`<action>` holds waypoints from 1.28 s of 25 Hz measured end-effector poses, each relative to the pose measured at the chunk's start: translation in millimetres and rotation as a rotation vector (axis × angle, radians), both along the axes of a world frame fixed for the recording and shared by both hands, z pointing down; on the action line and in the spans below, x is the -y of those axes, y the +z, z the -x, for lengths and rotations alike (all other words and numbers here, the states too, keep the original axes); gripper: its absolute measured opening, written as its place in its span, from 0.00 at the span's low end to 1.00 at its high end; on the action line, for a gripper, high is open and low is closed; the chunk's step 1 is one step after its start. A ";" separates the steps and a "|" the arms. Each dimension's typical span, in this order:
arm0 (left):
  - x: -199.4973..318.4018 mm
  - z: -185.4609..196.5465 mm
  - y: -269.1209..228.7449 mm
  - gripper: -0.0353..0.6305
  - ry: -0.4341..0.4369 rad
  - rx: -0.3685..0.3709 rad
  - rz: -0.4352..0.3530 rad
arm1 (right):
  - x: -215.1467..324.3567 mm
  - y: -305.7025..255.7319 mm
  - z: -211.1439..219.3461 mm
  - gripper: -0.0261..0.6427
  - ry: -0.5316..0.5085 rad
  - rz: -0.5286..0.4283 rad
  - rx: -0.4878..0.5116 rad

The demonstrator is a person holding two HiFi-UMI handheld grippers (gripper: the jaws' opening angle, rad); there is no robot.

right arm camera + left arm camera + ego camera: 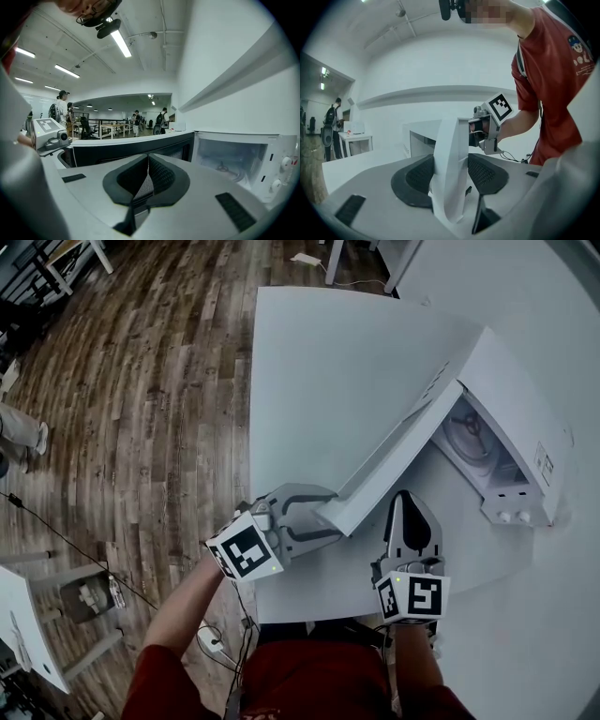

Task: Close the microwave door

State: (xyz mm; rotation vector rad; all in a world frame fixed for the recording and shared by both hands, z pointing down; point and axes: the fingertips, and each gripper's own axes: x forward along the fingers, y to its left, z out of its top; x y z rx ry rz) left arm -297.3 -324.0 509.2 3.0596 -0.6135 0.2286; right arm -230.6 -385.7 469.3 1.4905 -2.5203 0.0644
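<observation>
While one microwave (511, 395) stands at the right of the white table (319, 371), its single door (394, 460) hangs open, and two grippers are at it. The left gripper (323, 514) has its jaws narrowed onto the free edge of the door, which sits upright between the dark pads (417, 176), touching both. The right gripper (405, 501) lies just beside the door's inner face, near the open cavity; its fingers (161, 176) are pressed together with nothing between them. Wood-plank floor (141, 381) spreads to the left of the table, a plain white wall is at the right, and desks, strip lights and several standing people show far off.
</observation>
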 end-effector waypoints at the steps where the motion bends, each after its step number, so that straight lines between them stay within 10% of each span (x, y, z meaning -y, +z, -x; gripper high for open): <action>1: -0.9 -2.0 0.0 0.43 0.009 0.001 0.000 | 0.4 -0.1 -1.9 0.07 0.007 -0.001 0.002; 32: -45.7 -145.4 1.9 0.29 0.140 0.093 -0.001 | -40.2 -4.5 -175.6 0.07 0.249 -0.050 0.052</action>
